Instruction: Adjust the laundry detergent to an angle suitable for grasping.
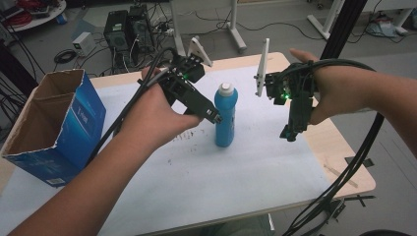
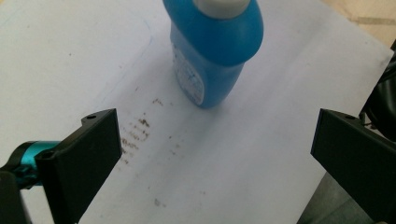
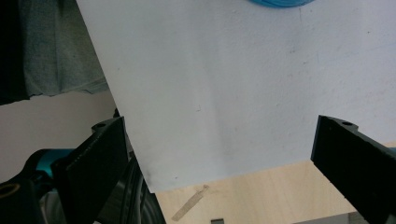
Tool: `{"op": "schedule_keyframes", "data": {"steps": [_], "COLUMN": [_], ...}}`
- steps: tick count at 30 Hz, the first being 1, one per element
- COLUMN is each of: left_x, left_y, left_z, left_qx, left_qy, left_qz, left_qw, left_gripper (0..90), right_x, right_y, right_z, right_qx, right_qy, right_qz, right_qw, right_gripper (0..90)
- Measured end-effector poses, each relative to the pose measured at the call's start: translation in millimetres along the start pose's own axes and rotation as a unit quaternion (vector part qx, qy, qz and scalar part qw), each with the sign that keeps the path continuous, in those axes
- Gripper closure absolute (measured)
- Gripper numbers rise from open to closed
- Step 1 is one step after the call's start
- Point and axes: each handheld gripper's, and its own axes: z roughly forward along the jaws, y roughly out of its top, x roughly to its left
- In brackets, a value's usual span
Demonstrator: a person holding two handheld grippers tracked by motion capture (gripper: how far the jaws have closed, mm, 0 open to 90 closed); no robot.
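1. bottle: smooth blue plastic with rounded shoulders and a white cap, standing upright near the middle of the desk, on a white matte sheet flecked with small brown marks.
2. left tool: black, angular, hard-edged; its tip sits just beside the bottle's left side, jaws spread wide with nothing between them. in the left gripper view the bottle stands ahead of the gap, a pale label on its flank.
3. right tool: points down, to the right of the bottle and apart from it, jaws also wide apart and empty.
4. cardboard box: blue printed outside, raw brown inside, top open, at the desk's left edge.
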Motion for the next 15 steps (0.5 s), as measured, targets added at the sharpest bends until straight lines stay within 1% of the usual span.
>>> {"op": "schedule_keyframes", "data": {"steps": [2,3,7,8,9,10,11,12,15], "left_x": [-2.6,-5.6,-9.9,-10.8,-12.5,-12.5,-13.2,-14.9,-15.4], "left_y": [2.0,3.6,6.2,7.2,8.7,8.7,9.6,11.6,13.4], "left_z": [3.2,7.7,13.8,15.6,17.7,17.7,18.7,21.5,25.0], "left_qx": [-0.007,-0.014,-0.023,-0.033,-0.046,-0.046,-0.053,-0.064,-0.066], "left_qy": [0.000,0.001,0.005,0.008,0.015,0.015,0.019,0.021,0.025], "left_qz": [-0.002,-0.004,-0.008,-0.011,-0.016,-0.016,-0.017,-0.026,-0.032], "left_qw": [1.0000,0.9999,0.9997,0.9994,0.9987,0.9987,0.9983,0.9974,0.9970], "left_gripper": [1.7,1.7,1.7,1.7,1.7,1.7,1.7,1.7,1.7], "right_x": [0.0,0.4,-0.3,0.1,-0.1,-0.1,-0.2,0.0,-0.5], "right_y": [-0.2,-0.3,-1.3,-2.5,-3.1,-3.1,-4.6,-5.5,-7.6], "right_z": [0.1,-0.2,-0.5,-0.9,-0.6,-0.6,-0.6,-0.1,0.4], "right_qx": [0.001,0.001,-0.004,-0.004,-0.005,-0.005,-0.004,-0.006,-0.007], "right_qy": [0.001,0.000,0.000,0.000,0.000,0.000,0.000,0.000,0.000], "right_qz": [0.002,0.005,0.001,0.005,0.003,0.003,0.004,0.006,0.006], "right_qw": [1.0000,1.0000,1.0000,1.0000,1.0000,1.0000,1.0000,1.0000,1.0000], "right_gripper": [3.3,3.3,3.3,3.3,3.3,3.3,3.3,3.3,3.3]}}
